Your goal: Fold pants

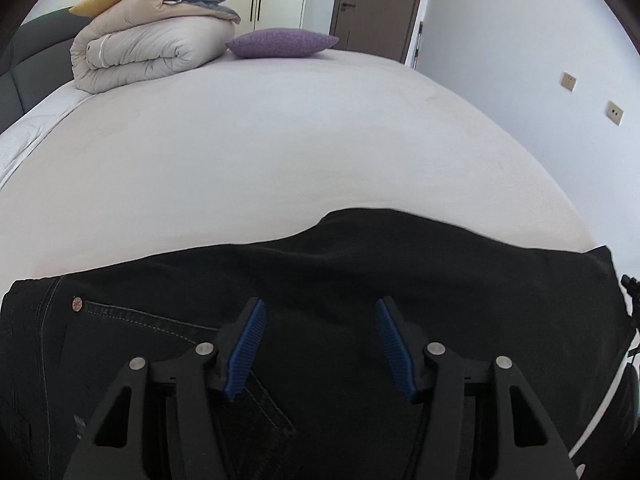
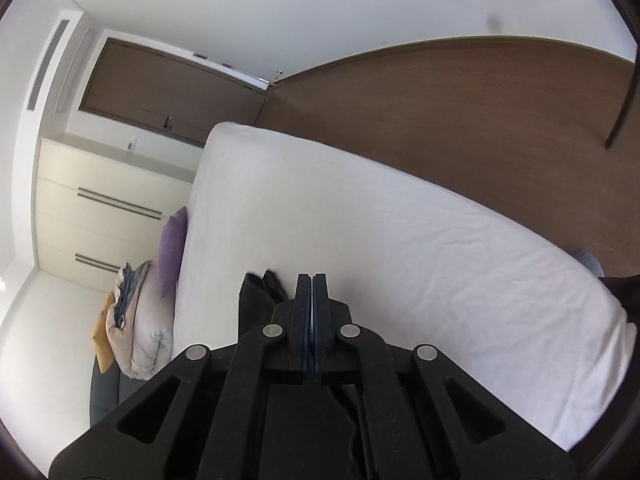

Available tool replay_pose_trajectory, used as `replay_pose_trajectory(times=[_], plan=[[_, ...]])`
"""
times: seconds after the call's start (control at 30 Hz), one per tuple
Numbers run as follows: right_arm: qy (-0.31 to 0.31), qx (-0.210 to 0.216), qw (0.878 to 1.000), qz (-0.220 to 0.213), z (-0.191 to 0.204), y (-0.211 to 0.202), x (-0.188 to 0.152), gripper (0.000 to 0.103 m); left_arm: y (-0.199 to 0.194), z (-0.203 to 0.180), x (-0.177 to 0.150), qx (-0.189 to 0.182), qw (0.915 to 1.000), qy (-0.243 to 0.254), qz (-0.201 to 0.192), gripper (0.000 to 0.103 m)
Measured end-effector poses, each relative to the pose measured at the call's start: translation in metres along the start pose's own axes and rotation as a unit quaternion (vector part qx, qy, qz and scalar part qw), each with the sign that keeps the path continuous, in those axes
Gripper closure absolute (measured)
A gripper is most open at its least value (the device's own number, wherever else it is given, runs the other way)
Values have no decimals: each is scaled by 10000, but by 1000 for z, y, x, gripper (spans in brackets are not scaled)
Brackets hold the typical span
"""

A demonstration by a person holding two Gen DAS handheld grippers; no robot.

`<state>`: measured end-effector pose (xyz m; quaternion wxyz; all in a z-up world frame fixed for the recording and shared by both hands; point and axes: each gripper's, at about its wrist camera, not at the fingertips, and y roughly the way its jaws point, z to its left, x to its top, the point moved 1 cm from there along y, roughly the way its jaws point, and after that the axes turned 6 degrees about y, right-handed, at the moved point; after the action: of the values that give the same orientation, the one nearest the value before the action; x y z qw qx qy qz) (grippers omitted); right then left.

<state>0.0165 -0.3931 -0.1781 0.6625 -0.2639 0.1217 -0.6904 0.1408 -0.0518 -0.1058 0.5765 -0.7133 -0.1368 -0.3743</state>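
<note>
The black jeans [image 1: 320, 280] lay flat across the near part of the white bed sheet [image 1: 260, 152], filling the whole lower part of the left wrist view. The fabric was dark denim with light stitching, and a small copper rivet [image 1: 77, 304] sat at the corner of a pocket on the left side. The far edge of the jeans made an uneven line, higher in the middle than at the left.

The left gripper [image 1: 320, 344] hung over the jeans with its jaws apart, and the blue ribbed pads [image 1: 248, 344] faced each other with only the fabric below. It was not possible to tell if the fingertips touched the cloth. No fabric was pinched between the pads.

The left wrist view alone showed the rolled beige duvet [image 1: 152, 48] at the far end of the bed, with a purple cushion [image 1: 280, 42] just beside it and a brown door [image 1: 376, 4] behind.

The right wrist view was rolled to one side. It showed the right gripper [image 2: 312, 292] with its jaws pressed together. A dark strip of black fabric [image 2: 260, 288] was visible just beside its left finger, but I cannot tell if the pads clamped it. This view alone showed the brown wooden floor [image 2: 460, 120], the cream wardrobe [image 2: 100, 208] with long handles and the long side edge of the mattress.
</note>
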Motion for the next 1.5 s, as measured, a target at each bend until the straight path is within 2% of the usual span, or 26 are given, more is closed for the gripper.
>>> replay_pose_trajectory(times=[0.1, 0.2, 0.27, 0.33, 0.4, 0.47, 0.57, 0.7, 0.83, 0.93, 1.0, 1.03, 1.07, 1.13, 1.23, 1.27, 1.3, 1.33, 1.37, 1.4, 1.43, 1.5], plan=[[-740, 441, 9945, 589, 38, 1, -61, 103, -21, -35, -2, -589, 9978, -158, -250, 43], [-1209, 855, 9759, 1604, 77, 24, -130, 103, -23, -79, -14, -1118, 9934, -107, -225, 43], [-1556, 929, 9580, 2223, 98, 49, -189, 103, -11, -100, -28, -1167, 9931, 86, 6, 47], [-1816, 747, 9439, 2656, 100, 70, -236, 103, 4, -103, -44, -1076, 9937, 128, 275, 53], [-1884, 475, 9410, 2772, 89, 85, -257, 103, 2, -94, -55, -1023, 9947, 42, 106, 68], [-1616, 717, 9468, 2688, 73, 86, -254, 103, 1, -86, -59, -1034, 9946, -38, 113, 74], [-1512, 578, 9588, 2336, 60, 77, -236, 103, -1, -75, -66, -1059, 9943, -127, 77, 82], [-1126, 564, 9757, 1792, 25, 58, -183, 103, -4, -51, -74, -1100, 9927, -491, 47, 98], [-985, 515, 9862, 1229, 5, 33, -156, 103, -16, -23, -84, -952, 9927, -742, 8, 100], [-769, 524, 9928, 760, -2, 20, -135, 103, -31, 3, -95, -659, 9932, -955, -54, 100], [-940, 279, 9946, 334, 2, 3, -124, 103, -39, 22, -101, -472, 9923, -1142, -83, 100], [-1074, -34, 9942, 64, 5, -6, -120, 98, -44, 33, -105, -376, 9911, -1273, -98, 100], [-1075, -77, 9941, -120, 5, -15, -115, 96, -49, 43, -107, -271, 9901, -1372, -114, 100], [-919, 91, 9955, -214, 5, -31, -109, 96, -59, 62, -108, -68, 9879, -1541, -168, 100], [-1100, 230, 9934, -243, 15, -47, -119, 96, -73, 75, -103, 242, 9856, -1649, -282, 100], [-1162, 278, 9927, -174, 18, -48, -125, 95, -77, 76, -100, 252, 9851, -1666, -339, 100], [-1187, 312, 9924, -80, 21, -45, -131, 90, -82, 72, -95, 244, 9858, -1613, -400, 94], [-1176, 365, 9924, 28, 24, -42, -139, 81, -84, 64, -91, 204, 9871, -1524, -450, 88], [-1135, 402, 9926, 137, 22, -39, -140, 63, -86, 55, -87, 133, 9883, -1432, -501, 74], [-1058, 388, 9934, 202, 10, -47, -127, 51, -87, 48, -84, 55, 9893, -1354, -545, 63], [-947, 378, 9945, 230, 7, -45, -125, 39, -86, 33, -80, -77, 9904, -1244, -591, 58], [-747, 453, 9957, 322, -4, -54, -122, 39, -80, 9, -75, -343, 9911, -1136, -600, 49]])
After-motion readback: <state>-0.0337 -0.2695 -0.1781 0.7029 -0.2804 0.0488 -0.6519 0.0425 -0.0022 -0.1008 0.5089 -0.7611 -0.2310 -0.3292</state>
